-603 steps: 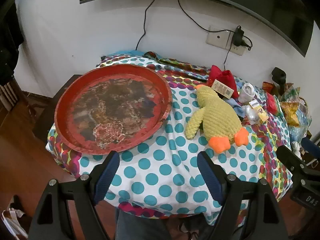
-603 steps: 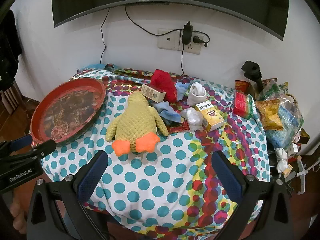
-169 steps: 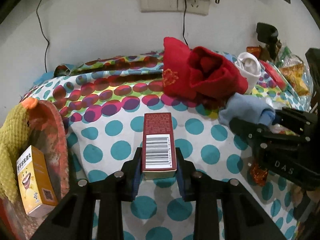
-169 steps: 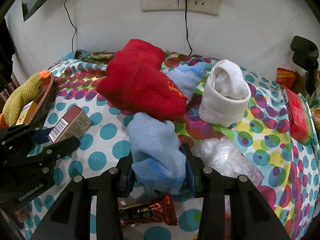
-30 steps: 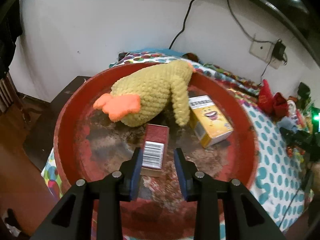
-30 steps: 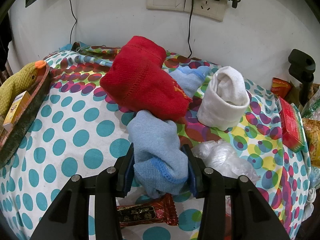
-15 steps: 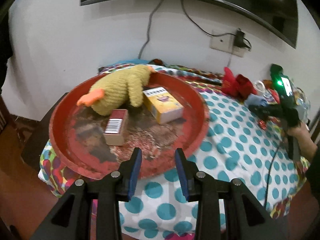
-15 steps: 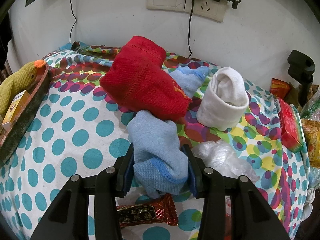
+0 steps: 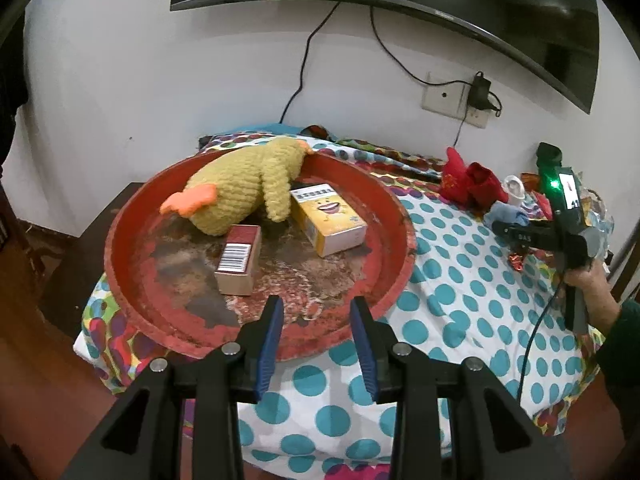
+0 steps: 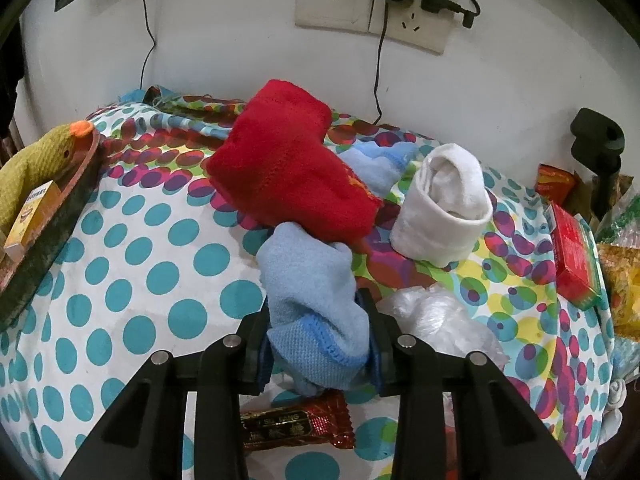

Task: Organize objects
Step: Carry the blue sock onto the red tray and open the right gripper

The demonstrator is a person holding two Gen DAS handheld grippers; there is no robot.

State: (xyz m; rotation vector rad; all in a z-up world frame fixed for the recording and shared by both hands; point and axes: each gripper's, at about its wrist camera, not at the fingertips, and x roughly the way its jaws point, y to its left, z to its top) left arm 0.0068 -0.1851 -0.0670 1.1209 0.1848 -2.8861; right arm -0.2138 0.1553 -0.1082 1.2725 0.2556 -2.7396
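Note:
The round red tray (image 9: pixel 384 196) holds a yellow plush duck (image 9: pixel 240 180), a yellow box (image 9: pixel 328 216) and a dark red box (image 9: pixel 238 258). My left gripper (image 9: pixel 318 316) is open and empty, over the tray's near rim. My right gripper (image 10: pixel 318 322) is shut on a light blue sock (image 10: pixel 316 304), held just above the dotted cloth. A red sock (image 10: pixel 288 168) and a rolled white sock (image 10: pixel 444 204) lie behind it. The right gripper also shows in the left wrist view (image 9: pixel 532 236), far right.
A red snack wrapper (image 10: pixel 296 426) and a clear plastic bag (image 10: pixel 432 320) lie by the right gripper. A red box (image 10: pixel 572 256) and snack bags (image 10: pixel 620 272) sit at the right edge. A wall socket (image 10: pixel 372 12) and cables are behind.
My left gripper let go of the dark red box in the tray and drew back to the near rim. The right gripper stays shut on the blue sock.

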